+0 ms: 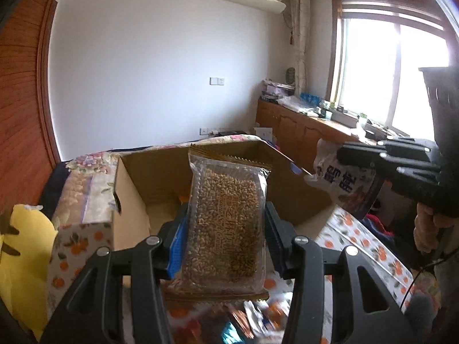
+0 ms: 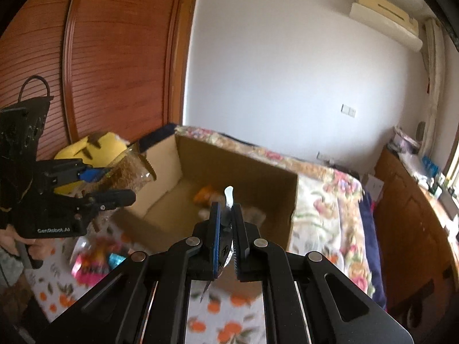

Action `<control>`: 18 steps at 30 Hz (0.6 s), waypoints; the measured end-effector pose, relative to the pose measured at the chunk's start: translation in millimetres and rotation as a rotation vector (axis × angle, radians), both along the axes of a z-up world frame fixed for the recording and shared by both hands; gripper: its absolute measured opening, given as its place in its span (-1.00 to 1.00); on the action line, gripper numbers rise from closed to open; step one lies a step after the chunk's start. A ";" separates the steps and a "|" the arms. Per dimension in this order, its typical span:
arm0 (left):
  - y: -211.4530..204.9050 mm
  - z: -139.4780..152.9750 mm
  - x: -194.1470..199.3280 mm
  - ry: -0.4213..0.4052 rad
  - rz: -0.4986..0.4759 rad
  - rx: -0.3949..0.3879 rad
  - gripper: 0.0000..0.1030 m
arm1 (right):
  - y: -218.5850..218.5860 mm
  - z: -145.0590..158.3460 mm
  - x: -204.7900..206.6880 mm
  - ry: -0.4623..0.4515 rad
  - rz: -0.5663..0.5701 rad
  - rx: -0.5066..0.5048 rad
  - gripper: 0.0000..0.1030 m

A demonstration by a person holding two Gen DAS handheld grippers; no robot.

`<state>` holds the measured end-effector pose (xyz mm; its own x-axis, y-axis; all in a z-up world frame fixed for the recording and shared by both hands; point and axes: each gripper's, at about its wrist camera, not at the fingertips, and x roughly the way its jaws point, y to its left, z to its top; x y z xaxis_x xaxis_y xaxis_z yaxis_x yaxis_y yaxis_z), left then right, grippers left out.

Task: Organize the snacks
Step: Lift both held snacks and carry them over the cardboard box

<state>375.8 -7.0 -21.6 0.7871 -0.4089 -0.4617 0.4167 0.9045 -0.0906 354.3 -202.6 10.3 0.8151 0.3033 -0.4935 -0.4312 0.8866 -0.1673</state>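
My left gripper (image 1: 226,218) is shut on a clear packet of golden grain bar (image 1: 229,189), held upright in front of an open cardboard box (image 1: 137,189). At the right of the left wrist view my right gripper (image 1: 344,154) holds a white snack packet with blue characters (image 1: 341,183) beside the box. In the right wrist view the right gripper (image 2: 226,212) is shut on that packet (image 2: 228,193), seen edge-on. The box (image 2: 243,169) lies beyond it, with an orange packet (image 2: 206,195) inside. The left gripper (image 2: 114,185) with the grain packet (image 2: 129,169) is at the box's left corner.
The box sits on a bed with an orange-fruit cloth (image 2: 226,326). Loose snack packets (image 2: 94,261) lie on the cloth near me. A yellow plush toy (image 2: 97,149) is left of the box. Wooden wardrobe doors (image 2: 114,57) stand behind; a low cabinet (image 1: 301,132) runs under the window.
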 end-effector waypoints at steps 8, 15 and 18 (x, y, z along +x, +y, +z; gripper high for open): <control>12.4 -14.7 40.2 0.008 0.046 -0.013 -0.06 | 11.5 -24.7 53.1 0.015 0.001 0.005 -0.91; 14.4 -33.7 52.6 0.034 0.068 -0.038 0.00 | 11.6 -58.8 82.4 0.074 -0.019 -0.013 -0.90; 13.4 -37.5 54.9 0.047 0.072 -0.044 0.09 | 13.2 -67.9 87.7 0.095 -0.017 -0.013 -0.82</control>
<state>430.7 6.4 -59.1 0.7933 -0.3725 -0.4816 0.3448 0.9268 -0.1488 442.0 -189.4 -57.6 0.7694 0.2827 -0.5728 -0.4302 0.8922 -0.1375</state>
